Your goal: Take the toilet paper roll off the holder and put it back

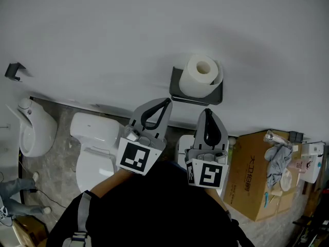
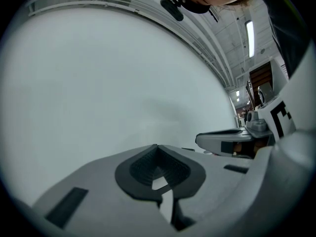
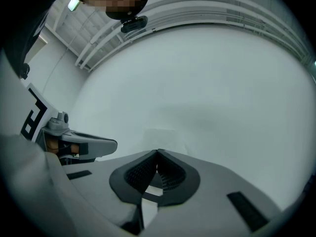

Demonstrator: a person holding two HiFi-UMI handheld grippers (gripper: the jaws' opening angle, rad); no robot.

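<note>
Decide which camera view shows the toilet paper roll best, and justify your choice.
The head view: the toilet paper roll sits whole on its dark holder against the wall. Both gripper views show only pale wall beyond their closed jaws, with no roll in sight.

The toilet paper roll (image 1: 200,77) I'm working with sits in the upper middle of my head view, a little right of centre, against the white wall. It is white and thick with paper, and its hollow core faces my camera as a pale round hole. It rests on the holder (image 1: 176,84), a dark grey bracket on the wall that shows left of and below the roll. The outer layer stands slightly loose on the roll's right side.
</note>
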